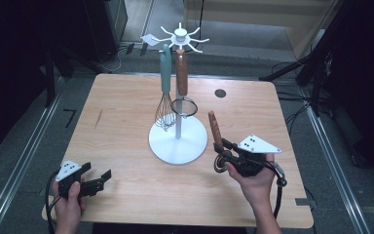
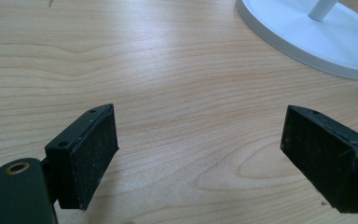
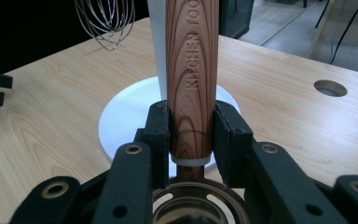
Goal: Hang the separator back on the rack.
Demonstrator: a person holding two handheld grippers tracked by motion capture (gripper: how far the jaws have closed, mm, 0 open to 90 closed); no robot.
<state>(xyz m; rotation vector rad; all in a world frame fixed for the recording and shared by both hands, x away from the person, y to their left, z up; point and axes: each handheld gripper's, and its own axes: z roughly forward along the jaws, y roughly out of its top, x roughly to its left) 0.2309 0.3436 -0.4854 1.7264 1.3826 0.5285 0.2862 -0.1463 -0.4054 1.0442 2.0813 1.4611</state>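
Observation:
My right gripper [image 1: 225, 151] is shut on the wooden handle of a kitchen tool [image 1: 215, 129], right of the white stand's base [image 1: 195, 146]. In the right gripper view the two pads clamp the handle [image 3: 191, 70] near its lower end, above a round metal head [image 3: 193, 205]. The handle rises tilted toward the stand. A whisk [image 1: 165, 105] with a teal handle and a small strainer [image 1: 183, 106] with a wooden handle hang from the stand's hooks [image 1: 180, 36]. My left gripper [image 1: 99, 181] rests open at the table's front left, with bare wood between its pads [image 2: 93, 158].
The wooden table [image 1: 121, 112] has a round cable hole [image 1: 220, 93] at the back right. The stand's pole [image 3: 156, 42] rises just behind the held handle. Dark equipment and cables surround the table on the floor.

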